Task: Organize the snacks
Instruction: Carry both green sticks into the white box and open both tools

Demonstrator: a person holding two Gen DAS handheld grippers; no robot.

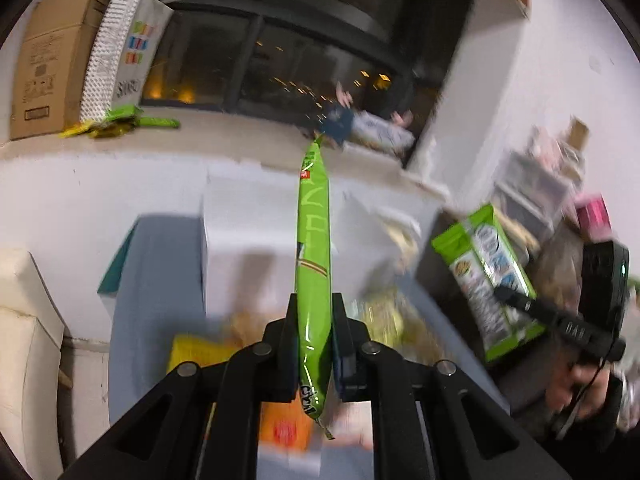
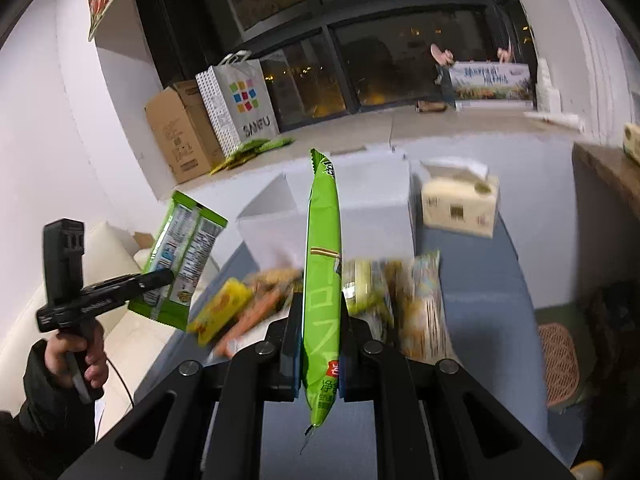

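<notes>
My left gripper (image 1: 314, 320) is shut on a green snack packet (image 1: 314, 240), seen edge-on and held in the air above the table. My right gripper (image 2: 320, 320) is shut on a second green snack packet (image 2: 322, 248), also edge-on. Each gripper shows in the other's view: the right one (image 1: 516, 300) with its packet face-on (image 1: 488, 280), the left one (image 2: 160, 280) with its packet (image 2: 180, 256). A blurred pile of snack bags (image 2: 360, 292), yellow, orange and pale, lies on the blue-grey table (image 2: 472, 280) below both grippers.
A white box (image 2: 340, 200) stands behind the pile, a tissue pack (image 2: 460, 204) at its right. A cardboard box (image 2: 180, 136), a paper bag (image 2: 236, 104) and green packets (image 2: 256, 148) sit on the floor by the window. A cream sofa (image 1: 24, 320) is at left.
</notes>
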